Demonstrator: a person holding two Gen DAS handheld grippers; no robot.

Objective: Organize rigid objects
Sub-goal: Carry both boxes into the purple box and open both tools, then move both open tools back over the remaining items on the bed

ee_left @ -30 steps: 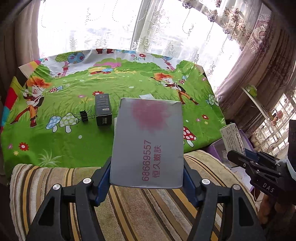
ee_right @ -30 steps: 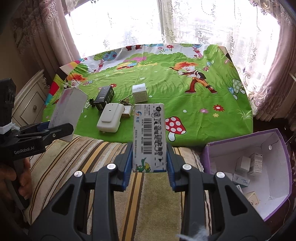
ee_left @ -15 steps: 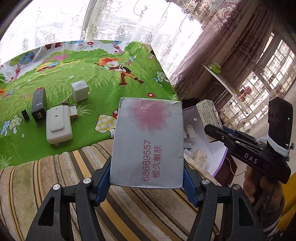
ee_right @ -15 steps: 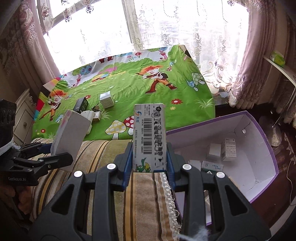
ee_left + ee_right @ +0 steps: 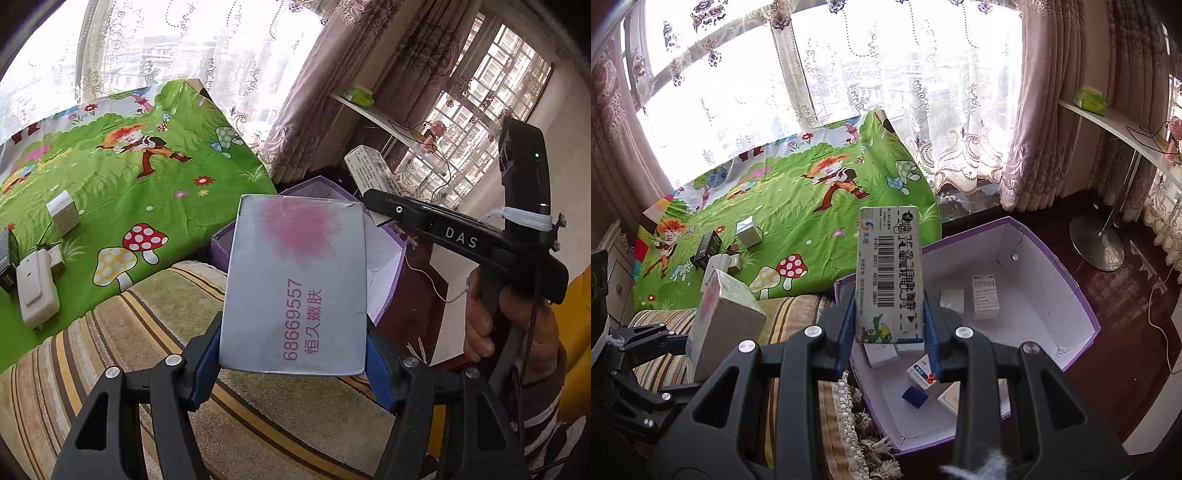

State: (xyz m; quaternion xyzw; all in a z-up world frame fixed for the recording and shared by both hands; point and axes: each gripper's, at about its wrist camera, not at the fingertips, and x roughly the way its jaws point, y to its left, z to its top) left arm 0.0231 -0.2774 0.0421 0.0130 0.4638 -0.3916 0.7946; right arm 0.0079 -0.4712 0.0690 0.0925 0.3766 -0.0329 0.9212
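My left gripper (image 5: 293,356) is shut on a grey box (image 5: 295,280) with a pink smudge and pink print, held upright over the striped blanket. The right wrist view shows that grey box (image 5: 720,325) at the lower left. My right gripper (image 5: 890,332) is shut on a narrow white barcode box (image 5: 888,273), above the near left corner of the open purple box (image 5: 1082,295). In the left wrist view the right gripper (image 5: 373,201) reaches in from the right with the barcode box (image 5: 369,170) above the purple box (image 5: 317,184).
Several small cartons lie inside the purple box, which stands on a dark wooden floor. A white device (image 5: 35,291), a small white cube box (image 5: 62,212) and a black box (image 5: 707,245) rest on the green cartoon cloth (image 5: 147,184). A lamp base (image 5: 1097,240) stands behind.
Both grippers have swung right, away from the green cloth and toward the purple box, which now fills the right wrist view. Each still grips its own box.
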